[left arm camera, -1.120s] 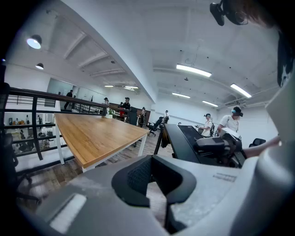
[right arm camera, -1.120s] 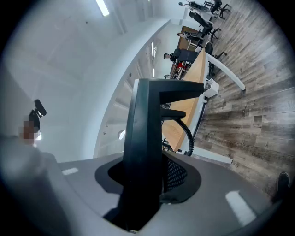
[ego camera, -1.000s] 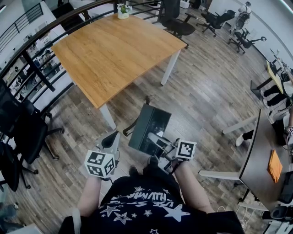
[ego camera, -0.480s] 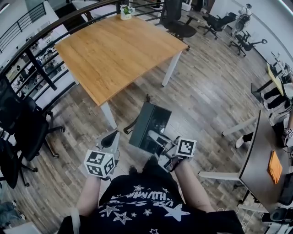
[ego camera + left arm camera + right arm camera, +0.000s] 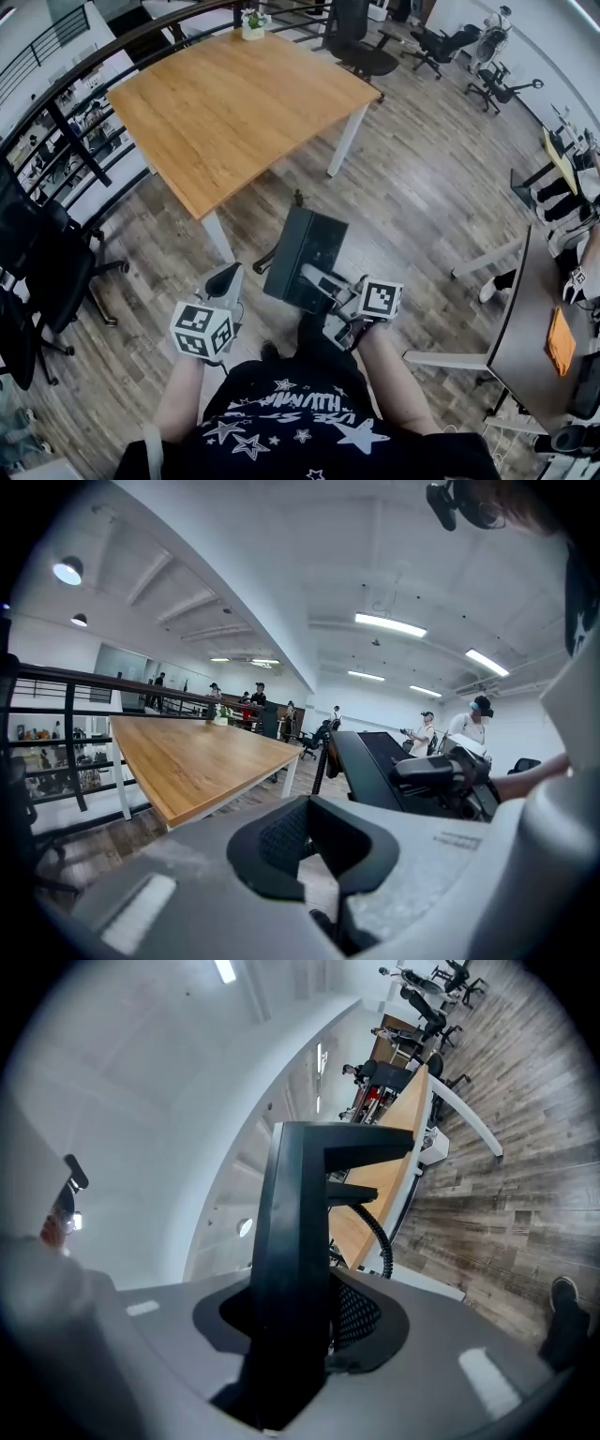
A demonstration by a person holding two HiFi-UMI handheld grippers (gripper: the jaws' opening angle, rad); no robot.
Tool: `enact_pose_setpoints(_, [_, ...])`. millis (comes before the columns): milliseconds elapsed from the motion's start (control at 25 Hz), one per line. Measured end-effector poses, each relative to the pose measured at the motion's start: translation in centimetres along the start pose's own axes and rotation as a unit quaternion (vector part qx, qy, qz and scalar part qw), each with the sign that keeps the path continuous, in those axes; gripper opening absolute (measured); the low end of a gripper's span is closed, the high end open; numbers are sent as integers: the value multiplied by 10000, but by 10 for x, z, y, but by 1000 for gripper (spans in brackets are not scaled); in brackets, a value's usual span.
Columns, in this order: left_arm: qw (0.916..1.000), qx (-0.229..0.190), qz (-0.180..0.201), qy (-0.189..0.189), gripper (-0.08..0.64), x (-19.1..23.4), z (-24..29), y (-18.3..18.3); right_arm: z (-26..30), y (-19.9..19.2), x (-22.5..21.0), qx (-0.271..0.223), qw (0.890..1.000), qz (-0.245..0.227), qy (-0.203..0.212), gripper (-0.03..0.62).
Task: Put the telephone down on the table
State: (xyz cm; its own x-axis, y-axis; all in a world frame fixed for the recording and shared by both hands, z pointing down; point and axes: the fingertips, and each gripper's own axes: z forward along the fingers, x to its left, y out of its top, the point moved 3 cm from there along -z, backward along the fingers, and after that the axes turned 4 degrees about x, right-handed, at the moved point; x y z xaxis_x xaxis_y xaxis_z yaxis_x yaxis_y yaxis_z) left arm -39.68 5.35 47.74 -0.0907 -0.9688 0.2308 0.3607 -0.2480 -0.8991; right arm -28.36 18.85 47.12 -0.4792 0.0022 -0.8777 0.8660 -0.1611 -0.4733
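Observation:
The telephone (image 5: 305,258) is a flat black desk set with a coiled cord (image 5: 375,1232). It hangs above the wooden floor, short of the light wooden table (image 5: 234,103). My right gripper (image 5: 319,281) is shut on its near edge, and the black body (image 5: 291,1241) stands upright between the pads. My left gripper (image 5: 225,279) floats beside it on the left, apart from the phone, with its jaws a little open and nothing between them. From the left gripper view the phone (image 5: 375,771) shows to the right of the table (image 5: 187,761).
A small potted plant (image 5: 251,23) stands at the table's far edge. A black railing (image 5: 56,122) runs behind the table. Black office chairs (image 5: 37,272) stand at the left and another (image 5: 356,37) beyond the table. A dark desk (image 5: 534,319) is at the right.

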Motion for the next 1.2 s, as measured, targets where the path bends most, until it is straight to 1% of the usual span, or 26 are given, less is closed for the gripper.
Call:
enact_pose_setpoints(200, [10000,-2,-36,87,2,3,23,7,8,12,-16,171,9997,114,116,161])
enact_pose_setpoints(440, [9995,107,-122,274,2,14,65,21,21,47,-40,450,9985,216,234,161])
enact_pose_setpoints(640, [9984,97,-283,488,2,24,107,38,30,88,-66,661,9972,198,299,161])
enact_pose_setpoints(880, [9964,116,-352,759,2,34,146,59,42,139,-91,808,9957,166,429,161])
enact_pose_setpoints(1080, [9950,103,-357,926,2,31,180,79,41,178,-110,923,9940,249,537,161])
enact_pose_setpoints(1200, [9941,87,-361,1016,2,28,200,89,41,201,-121,997,9929,156,625,161])
